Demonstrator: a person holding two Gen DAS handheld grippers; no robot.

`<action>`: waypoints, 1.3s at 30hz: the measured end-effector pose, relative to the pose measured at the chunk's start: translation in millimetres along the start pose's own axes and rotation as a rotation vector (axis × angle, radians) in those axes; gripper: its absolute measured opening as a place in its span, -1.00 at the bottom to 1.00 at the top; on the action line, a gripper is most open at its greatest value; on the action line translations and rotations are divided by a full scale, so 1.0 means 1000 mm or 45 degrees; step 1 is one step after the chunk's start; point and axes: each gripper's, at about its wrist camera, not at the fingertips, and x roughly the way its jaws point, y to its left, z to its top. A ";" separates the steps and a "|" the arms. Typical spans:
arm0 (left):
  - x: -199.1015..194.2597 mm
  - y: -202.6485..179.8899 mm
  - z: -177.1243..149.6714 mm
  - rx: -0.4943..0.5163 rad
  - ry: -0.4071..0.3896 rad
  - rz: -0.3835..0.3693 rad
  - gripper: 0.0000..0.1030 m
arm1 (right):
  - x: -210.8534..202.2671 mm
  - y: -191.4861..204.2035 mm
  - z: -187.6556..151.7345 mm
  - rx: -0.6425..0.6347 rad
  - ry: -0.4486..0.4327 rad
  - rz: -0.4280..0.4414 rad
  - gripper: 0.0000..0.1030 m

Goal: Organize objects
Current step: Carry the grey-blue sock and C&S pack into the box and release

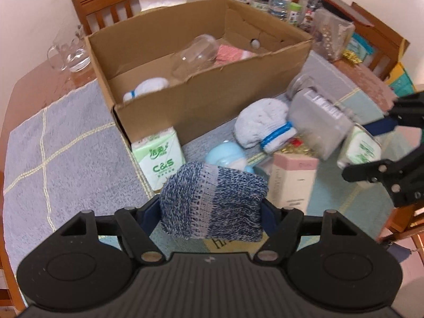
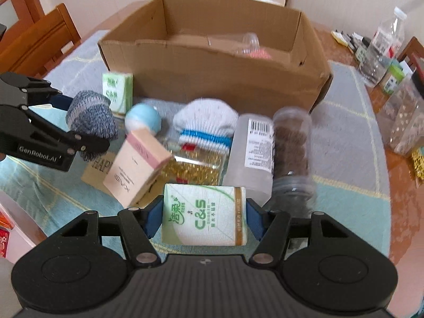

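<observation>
Blue knit sock roll [image 1: 213, 201], lower centre of the left wrist view, clamped between the blue pads of the left claw [image 1: 212, 212] and clear of the cloth. Tissue pack [image 2: 205, 216], lower centre of the right wrist view, pinched the same way in the right claw [image 2: 204, 218], pads pressing its short ends. Both loads off the worktop [image 1: 66, 137], short of the box.

Just beyond the claws, a heap on the cloth: pink carton [image 2: 137, 167] leaning, pale blue round thing [image 2: 143, 119], white sock roll with blue band [image 2: 205, 124], frosted bottle [image 2: 251, 153], jar of brown pieces [image 2: 291, 143], gold clips in a clear pack [image 2: 196, 167]. Second tissue pack [image 1: 157, 159] standing against the box's near corner.

Further up, centre of both frames, the cardboard box [image 1: 212, 98], open, already holding a clear bottle [image 1: 196, 54], a pink item and another white sock roll.

Likely troubles from here:
- Sock soft and gripped near one side; could sag out and drop back into the heap.
- Tissue pack squashy; could slip or twist under a loose pinch.
- Near wall of the box tall; could catch a low load and knock it free.
- Two claws close together; could collide over the opening.
- Leaning carton could topple if brushed.
</observation>
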 end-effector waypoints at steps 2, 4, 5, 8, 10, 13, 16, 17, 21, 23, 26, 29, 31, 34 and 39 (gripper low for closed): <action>-0.011 -0.002 0.005 0.011 0.005 -0.019 0.43 | -0.007 0.001 0.006 -0.026 -0.012 0.011 0.33; -0.019 -0.003 0.009 0.028 0.001 -0.033 0.43 | -0.014 0.001 0.013 -0.054 -0.019 0.013 0.33; -0.023 -0.003 0.011 0.035 -0.001 -0.037 0.43 | -0.016 0.001 0.016 -0.067 -0.019 0.020 0.33; -0.034 -0.003 0.020 0.042 -0.015 -0.056 0.43 | -0.025 0.002 0.023 -0.107 -0.031 0.018 0.33; -0.040 -0.003 0.028 0.048 -0.028 -0.057 0.43 | -0.030 0.000 0.030 -0.129 -0.052 0.008 0.33; -0.049 -0.002 0.041 0.058 -0.055 -0.044 0.43 | -0.035 -0.005 0.044 -0.137 -0.089 0.012 0.33; -0.056 0.000 0.058 0.060 -0.094 -0.024 0.43 | -0.041 -0.010 0.058 -0.145 -0.128 0.011 0.33; -0.058 0.001 0.064 0.059 -0.109 -0.019 0.43 | -0.042 -0.011 0.064 -0.154 -0.145 0.008 0.33; -0.061 0.007 0.091 0.047 -0.164 0.008 0.43 | -0.046 -0.017 0.089 -0.179 -0.200 0.011 0.33; -0.059 0.012 0.105 0.037 -0.188 0.030 0.43 | -0.046 -0.020 0.102 -0.182 -0.225 0.006 0.33; -0.050 0.020 0.124 0.016 -0.198 0.067 0.43 | -0.044 -0.025 0.120 -0.187 -0.257 0.021 0.33; -0.042 0.028 0.140 -0.016 -0.192 0.092 0.43 | -0.040 -0.032 0.138 -0.185 -0.277 0.040 0.33; -0.036 0.033 0.147 -0.028 -0.196 0.107 0.43 | -0.035 -0.037 0.149 -0.172 -0.279 0.049 0.33; -0.026 0.042 0.158 -0.054 -0.188 0.131 0.43 | -0.027 -0.042 0.163 -0.173 -0.287 0.065 0.35; -0.011 0.053 0.172 -0.071 -0.174 0.151 0.43 | -0.020 -0.047 0.175 -0.154 -0.303 0.080 0.79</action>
